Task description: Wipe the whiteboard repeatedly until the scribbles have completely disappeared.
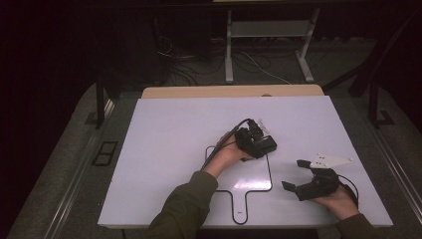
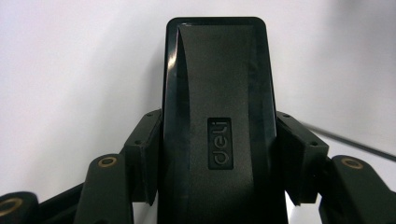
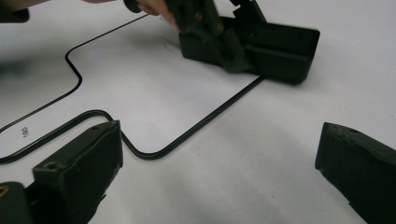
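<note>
White table (image 1: 164,149), left tongs (image 1: 263,144) gripping black stapler (image 2: 217,116)

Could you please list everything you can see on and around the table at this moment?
Black box marked "deli": one, black, on the board, clamped in the left claw.
Outline: one, black paddle-shaped line, drawn on the board.
Board: one, white, covering the table.
Table edge: one, light wood, beyond the board.
Frame legs: two, white, on the floor behind.
Left claw: one, black, shut on the box.
Right claw: one, black, open, near the board's right edge.
</note>
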A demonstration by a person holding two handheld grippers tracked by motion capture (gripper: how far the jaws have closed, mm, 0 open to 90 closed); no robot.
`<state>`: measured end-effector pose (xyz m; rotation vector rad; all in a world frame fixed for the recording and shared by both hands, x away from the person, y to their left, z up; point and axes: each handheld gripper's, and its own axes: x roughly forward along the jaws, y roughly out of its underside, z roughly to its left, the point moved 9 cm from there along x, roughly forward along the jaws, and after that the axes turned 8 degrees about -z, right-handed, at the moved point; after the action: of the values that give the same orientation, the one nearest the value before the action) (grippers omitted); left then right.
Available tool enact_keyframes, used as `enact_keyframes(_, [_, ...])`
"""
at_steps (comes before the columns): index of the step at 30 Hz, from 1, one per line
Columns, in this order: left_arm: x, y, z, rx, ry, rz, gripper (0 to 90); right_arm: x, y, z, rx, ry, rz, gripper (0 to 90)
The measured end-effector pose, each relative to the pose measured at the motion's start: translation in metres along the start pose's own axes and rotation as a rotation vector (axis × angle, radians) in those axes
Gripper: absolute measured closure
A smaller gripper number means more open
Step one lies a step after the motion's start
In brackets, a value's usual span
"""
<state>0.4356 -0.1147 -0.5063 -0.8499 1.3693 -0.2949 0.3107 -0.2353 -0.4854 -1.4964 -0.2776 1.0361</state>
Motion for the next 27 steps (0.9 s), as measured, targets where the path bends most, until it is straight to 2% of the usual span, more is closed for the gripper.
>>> enact_keyframes(1, [-0.001,0.001,0.001,0.005,0.001,0.002,39.4,0.0,0.0,0.0,0.001,0.0,0.001,0.0])
enact_keyframes(3, [-0.002,0.002,0.0,0.047,-0.01,0.029,39.4,0.0,0.0,-0.001,0.004,0.0,-0.001,0.0])
enact_keyframes(6, [0.0,0.001,-0.005,0.036,-0.008,0.017,39.5,0.0,0.0,-0.001,0.005,0.0,-0.003,0.0])
enact_keyframes(8, [-0.002,0.003,-0.01,0.076,0.005,0.03,39.5,0.0,0.0,0.0,0.002,0.0,-0.001,0.0])
enact_keyframes(9, [-0.003,0.004,-0.016,0.082,0.022,0.027,39.5,-0.001,0.0,0.0,0.002,-0.001,0.0,0.0])
enact_keyframes(10, [-0.005,0.006,-0.019,0.125,0.037,0.04,39.5,-0.001,0.0,0.0,0.003,0.0,-0.001,0.0])
enact_keyframes(11, [-0.005,0.007,-0.022,0.125,0.038,0.029,39.5,-0.001,0.0,-0.001,0.004,0.0,-0.001,0.0])
enact_keyframes(12, [-0.008,0.01,-0.023,0.134,0.042,0.04,39.5,-0.001,0.0,-0.001,0.006,0.0,-0.002,0.0])
enact_keyframes(14, [-0.011,0.013,-0.018,0.095,0.031,0.017,39.5,0.0,0.0,-0.001,0.006,0.001,-0.002,0.0])
enact_keyframes(16, [-0.018,0.019,-0.003,0.091,-0.011,0.033,39.5,0.0,0.0,0.0,0.003,0.001,0.0,0.0])
enact_keyframes(18, [-0.024,0.025,0.011,0.064,-0.033,0.031,39.5,-0.001,0.0,0.0,0.005,0.001,-0.001,0.0])
enact_keyframes(20, [-0.03,0.031,0.013,0.045,-0.031,0.021,39.5,-0.001,0.0,-0.001,0.007,0.002,-0.003,0.0])
enact_keyframes(22, [-0.033,0.034,0.008,0.065,-0.023,0.012,39.5,-0.001,0.0,-0.001,0.007,0.001,-0.001,0.0])
enact_keyframes(24, [-0.035,0.039,-0.006,0.05,0.015,0.0,39.5,0.0,0.0,-0.001,0.005,0.0,0.001,0.0])
enact_keyframes(26, [-0.039,0.043,-0.016,0.107,0.05,0.003,39.5,0.0,0.001,0.0,0.004,-0.002,0.005,0.0])
enact_keyframes(27, [-0.04,0.044,-0.021,0.109,0.056,-0.003,39.5,0.0,0.001,0.0,0.003,-0.002,0.005,0.0])
